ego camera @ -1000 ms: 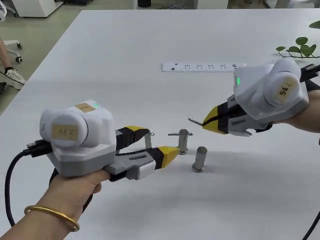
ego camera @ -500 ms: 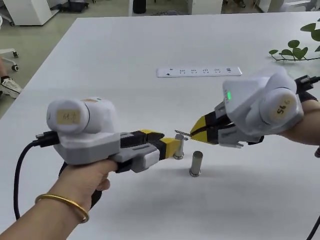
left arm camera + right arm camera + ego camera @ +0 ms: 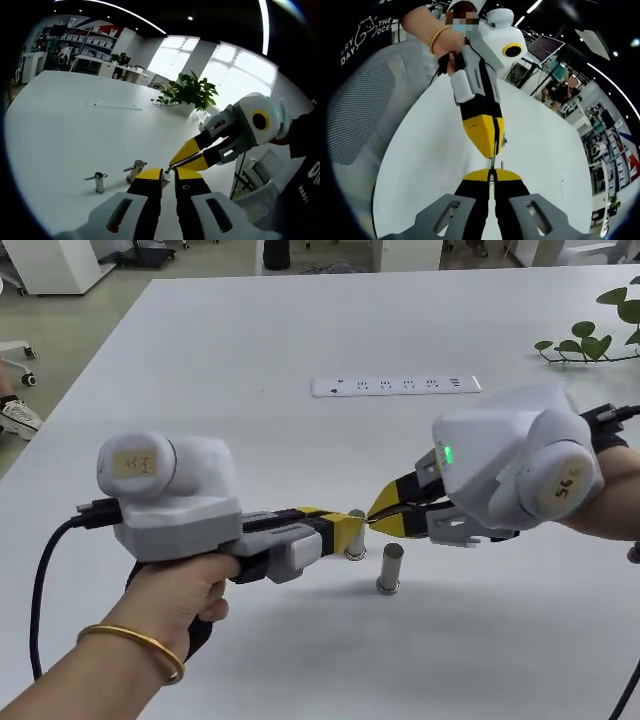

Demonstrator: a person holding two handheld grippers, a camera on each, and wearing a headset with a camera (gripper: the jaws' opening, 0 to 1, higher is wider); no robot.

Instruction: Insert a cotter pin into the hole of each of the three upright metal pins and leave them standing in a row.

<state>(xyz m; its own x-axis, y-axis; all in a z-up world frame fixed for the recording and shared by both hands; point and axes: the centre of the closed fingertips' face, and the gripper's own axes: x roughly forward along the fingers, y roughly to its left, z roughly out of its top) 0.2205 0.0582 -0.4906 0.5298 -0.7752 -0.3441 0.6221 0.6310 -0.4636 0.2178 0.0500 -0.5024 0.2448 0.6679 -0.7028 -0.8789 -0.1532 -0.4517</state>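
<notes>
My left gripper (image 3: 348,530) is shut on the top of an upright metal pin (image 3: 355,545) that stands on the white table (image 3: 250,360). My right gripper (image 3: 378,521) is shut on a thin cotter pin (image 3: 493,157), whose free end touches the held pin's head between the left jaws (image 3: 168,176). A second metal pin (image 3: 390,568) stands free just in front of both grippers. In the left gripper view, two upright pins (image 3: 100,182) (image 3: 135,171), each with a cross piece through its top, stand to the left of the jaws.
A white power strip (image 3: 395,386) lies across the table beyond the work. A potted plant (image 3: 590,340) sits at the far right edge. A black cable (image 3: 40,580) trails from the left gripper. Bare table surface surrounds the pins.
The left gripper went from open beside the pins to shut on one. The right gripper moved left and down, bringing the cotter pin to that pin's head.
</notes>
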